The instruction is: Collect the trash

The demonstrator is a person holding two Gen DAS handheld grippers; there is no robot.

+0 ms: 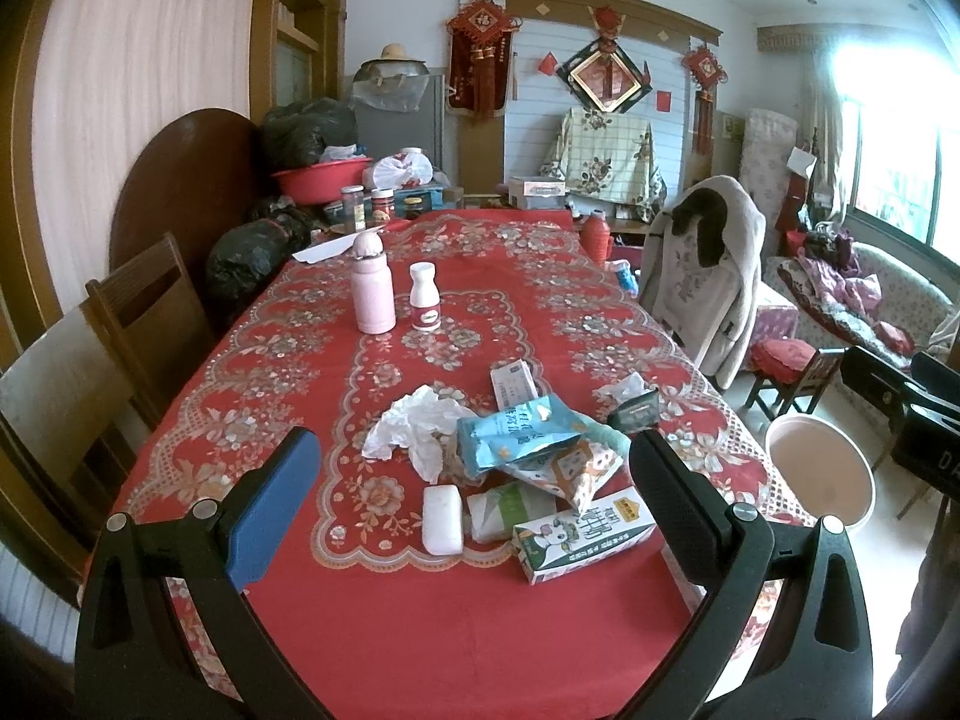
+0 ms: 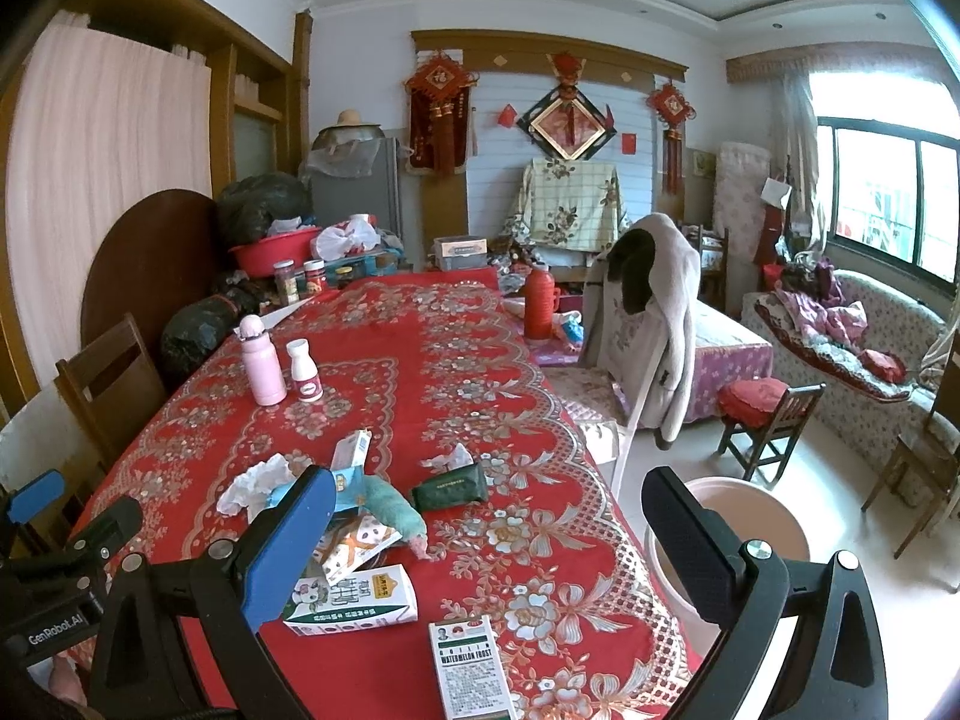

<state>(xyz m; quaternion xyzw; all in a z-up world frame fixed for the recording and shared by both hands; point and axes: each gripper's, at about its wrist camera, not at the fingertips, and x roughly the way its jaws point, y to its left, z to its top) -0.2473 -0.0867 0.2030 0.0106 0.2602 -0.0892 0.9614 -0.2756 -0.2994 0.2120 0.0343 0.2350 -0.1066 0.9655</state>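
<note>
A heap of trash lies on the red flowered tablecloth (image 1: 420, 630): crumpled white tissue (image 1: 414, 426), a blue snack bag (image 1: 516, 432), an orange-and-white wrapper (image 1: 576, 471), a white packet (image 1: 443, 519) and a green-and-white milk carton (image 1: 582, 534). My left gripper (image 1: 477, 504) hovers open just in front of the heap, holding nothing. My right gripper (image 2: 489, 546) is open too, over the table's right edge. The carton (image 2: 351, 600) lies by its blue finger, and a white "Watermelon Frost" box (image 2: 471, 666) sits below it. A dark green tissue pack (image 2: 450, 486) lies farther in.
A pale pink bin (image 2: 744, 516) stands on the floor beside the table's right edge. A pink flask (image 1: 372, 288) and a white bottle (image 1: 425, 297) stand mid-table. Wooden chairs (image 1: 144, 324) line the left side, and a chair draped with a coat (image 2: 648, 324) stands at the right.
</note>
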